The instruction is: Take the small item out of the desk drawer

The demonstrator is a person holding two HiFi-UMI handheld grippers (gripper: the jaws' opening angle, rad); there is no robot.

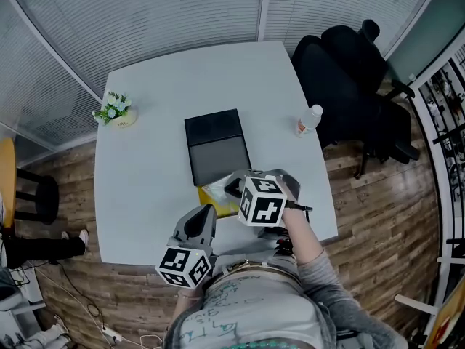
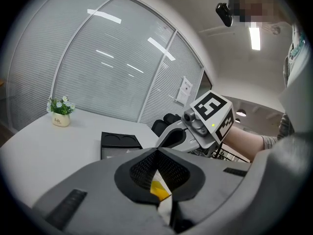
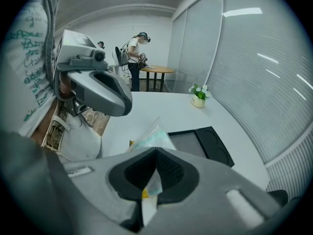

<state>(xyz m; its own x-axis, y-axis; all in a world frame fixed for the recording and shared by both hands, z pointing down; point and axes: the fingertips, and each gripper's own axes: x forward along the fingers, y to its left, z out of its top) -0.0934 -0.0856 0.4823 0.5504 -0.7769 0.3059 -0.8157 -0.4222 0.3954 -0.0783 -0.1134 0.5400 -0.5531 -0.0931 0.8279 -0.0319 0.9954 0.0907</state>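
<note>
Got the right claw pinched fully shut on a small packet, clear plastic with yellow and teal inside, right at the 6 o'clock edge of the white counter. Seeing the left claw closed up too, coming in from 7 o'clock, probably nipping the packet's yellow corner, though hard to call from that angle. Also spotting a black tray just past the packet at 12 o'clock, a little potted plant at 10 and a bottle at 2.
</note>
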